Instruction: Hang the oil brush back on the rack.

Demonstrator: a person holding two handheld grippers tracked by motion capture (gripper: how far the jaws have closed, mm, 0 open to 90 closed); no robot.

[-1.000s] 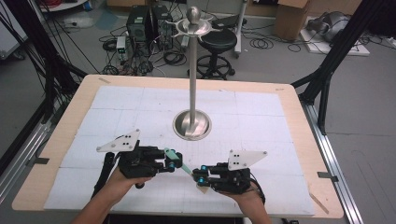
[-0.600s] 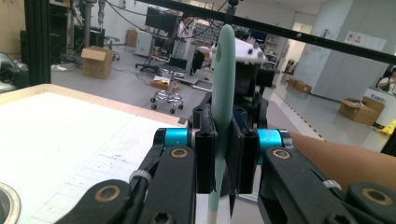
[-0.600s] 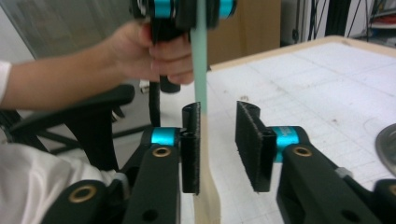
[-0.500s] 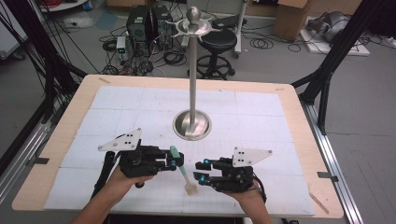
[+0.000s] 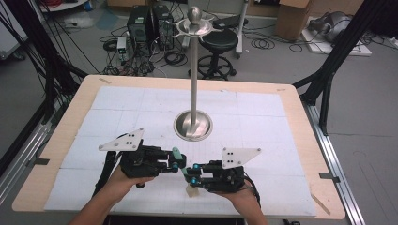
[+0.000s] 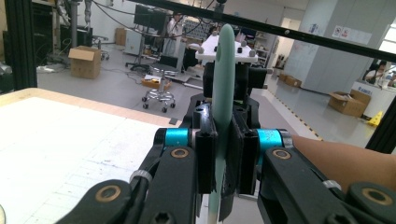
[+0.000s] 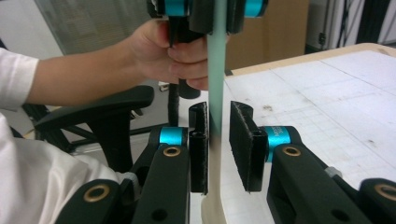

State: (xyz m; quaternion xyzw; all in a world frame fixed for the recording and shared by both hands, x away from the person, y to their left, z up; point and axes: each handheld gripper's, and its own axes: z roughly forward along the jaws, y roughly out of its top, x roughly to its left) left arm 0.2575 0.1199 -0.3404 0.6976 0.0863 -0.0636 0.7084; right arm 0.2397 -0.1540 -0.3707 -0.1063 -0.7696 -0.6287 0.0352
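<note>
A big table (image 5: 300,140) is lying under both grippers, and a tall metal stand (image 5: 193,123) is standing on it, out past them. The left gripper (image 5: 180,161) is squeezing tight on the green end of a spatula (image 6: 223,84). The spatula is hanging down from it into the right gripper (image 5: 189,175). The right gripper's jaws have just been closing, but a small gap is showing on one side, so they are not pinching the spatula yet.

spatula (image 6: 223,84): smooth matt pale-green plastic, cream handle end
stand (image 5: 193,124): polished shiny metal
table (image 5: 300,117): pale wood rim, matt white gridded sheet
grippers: matt black plastic
</note>
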